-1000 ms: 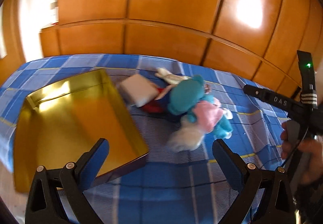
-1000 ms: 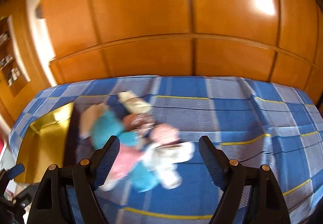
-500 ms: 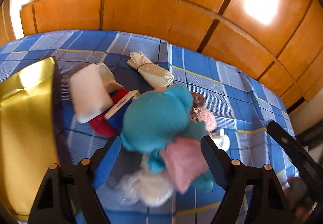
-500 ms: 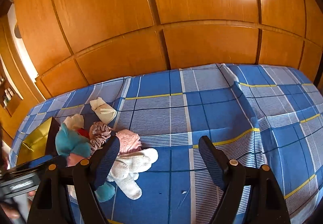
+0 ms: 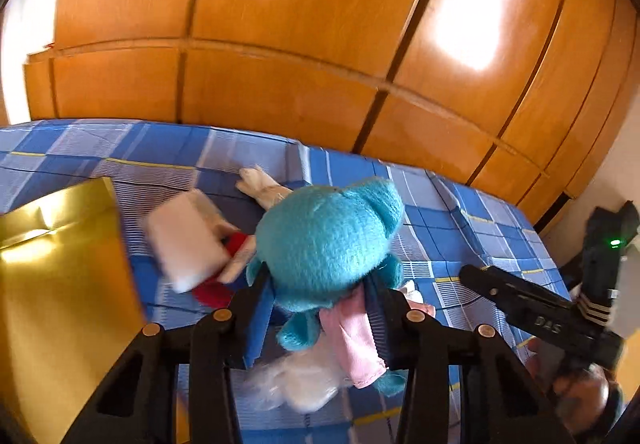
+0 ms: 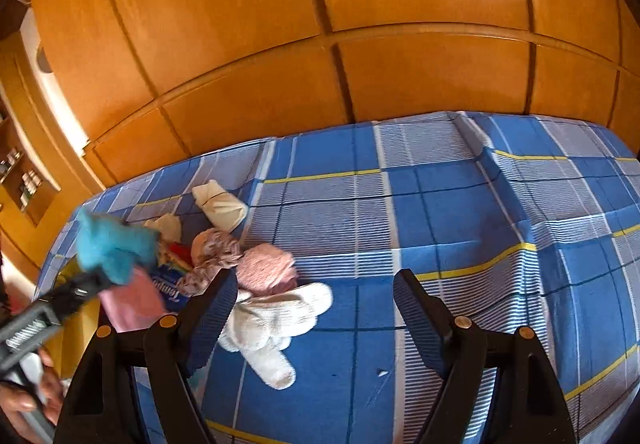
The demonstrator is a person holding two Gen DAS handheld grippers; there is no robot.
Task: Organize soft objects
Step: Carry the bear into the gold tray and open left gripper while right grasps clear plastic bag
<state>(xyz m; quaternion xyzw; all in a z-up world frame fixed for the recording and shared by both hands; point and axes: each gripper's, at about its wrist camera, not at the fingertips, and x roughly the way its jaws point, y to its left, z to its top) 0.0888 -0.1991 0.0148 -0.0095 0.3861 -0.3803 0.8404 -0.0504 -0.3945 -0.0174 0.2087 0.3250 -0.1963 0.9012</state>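
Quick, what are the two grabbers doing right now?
Left gripper: has just been closing, now shut on the teal plush toy.
Right gripper: open, holding nothing.

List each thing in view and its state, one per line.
left gripper: jaws just closing, pads pressed on the teal plush toy.
right gripper: open, nothing between its pads.
teal plush toy: gripped.
gold box: open.
white socks: loose on the checked bedspread.
pink cloth: bunched.
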